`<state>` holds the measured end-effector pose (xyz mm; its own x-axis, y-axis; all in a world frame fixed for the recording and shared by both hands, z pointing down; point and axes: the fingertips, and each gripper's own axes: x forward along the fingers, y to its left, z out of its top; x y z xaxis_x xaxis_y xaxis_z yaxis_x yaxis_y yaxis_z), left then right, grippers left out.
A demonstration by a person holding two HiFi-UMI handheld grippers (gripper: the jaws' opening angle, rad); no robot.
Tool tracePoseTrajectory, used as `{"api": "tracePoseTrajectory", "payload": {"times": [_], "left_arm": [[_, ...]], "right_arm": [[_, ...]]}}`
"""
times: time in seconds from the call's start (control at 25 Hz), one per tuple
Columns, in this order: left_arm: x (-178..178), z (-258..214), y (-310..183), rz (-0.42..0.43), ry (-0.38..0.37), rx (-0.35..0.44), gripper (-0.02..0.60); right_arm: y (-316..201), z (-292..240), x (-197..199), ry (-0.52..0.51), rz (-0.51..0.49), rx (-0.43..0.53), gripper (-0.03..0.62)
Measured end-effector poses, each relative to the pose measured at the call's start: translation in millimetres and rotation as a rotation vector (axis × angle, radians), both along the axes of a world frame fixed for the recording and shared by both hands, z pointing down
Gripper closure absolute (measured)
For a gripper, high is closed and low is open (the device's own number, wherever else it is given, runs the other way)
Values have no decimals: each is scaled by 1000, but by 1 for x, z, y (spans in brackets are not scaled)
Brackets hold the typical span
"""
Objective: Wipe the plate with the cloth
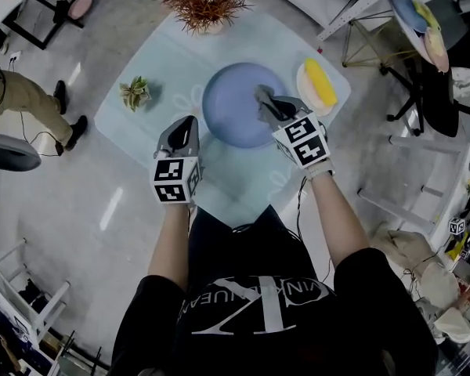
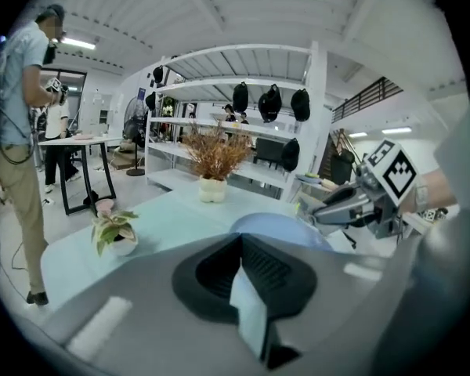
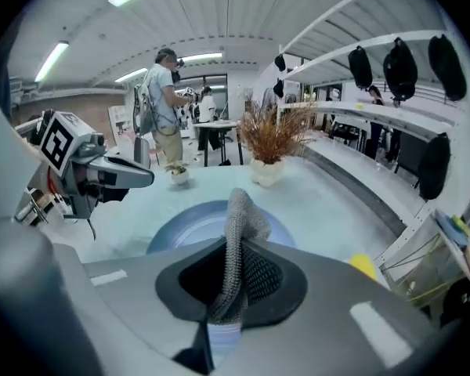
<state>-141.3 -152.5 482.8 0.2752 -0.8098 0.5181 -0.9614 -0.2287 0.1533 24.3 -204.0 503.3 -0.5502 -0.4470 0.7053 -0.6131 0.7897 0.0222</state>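
Observation:
A round blue plate (image 1: 233, 112) lies in the middle of the pale glass table (image 1: 243, 182). My right gripper (image 1: 268, 104) hangs over the plate's right half, shut on a grey knitted cloth (image 1: 264, 95). In the right gripper view the cloth (image 3: 239, 225) stands up between the jaws, with the plate (image 3: 180, 229) beneath. My left gripper (image 1: 189, 124) hovers just off the plate's left rim, its jaws together and holding nothing. The left gripper view shows the plate (image 2: 274, 229) ahead and the right gripper (image 2: 329, 210) above it.
A small potted plant (image 1: 135, 92) stands at the table's left. At the far edge is a vase of dried twigs (image 1: 207, 2). A white dish holding something yellow (image 1: 317, 84) sits right of the plate. A person (image 1: 23, 100) stands on the floor at left.

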Motion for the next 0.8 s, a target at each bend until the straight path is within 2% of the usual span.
{"api": "tracePoseTrajectory", "payload": {"times": [0.52,0.8], "left_arm": [[-19,-91,3,-83,-7,196,581],[-23,-133,10,-106,-18,281,581]], "right_arm": [[5,-95,14,-219,79,134,553],[9,-138,21,-293,99,204,553]]}}
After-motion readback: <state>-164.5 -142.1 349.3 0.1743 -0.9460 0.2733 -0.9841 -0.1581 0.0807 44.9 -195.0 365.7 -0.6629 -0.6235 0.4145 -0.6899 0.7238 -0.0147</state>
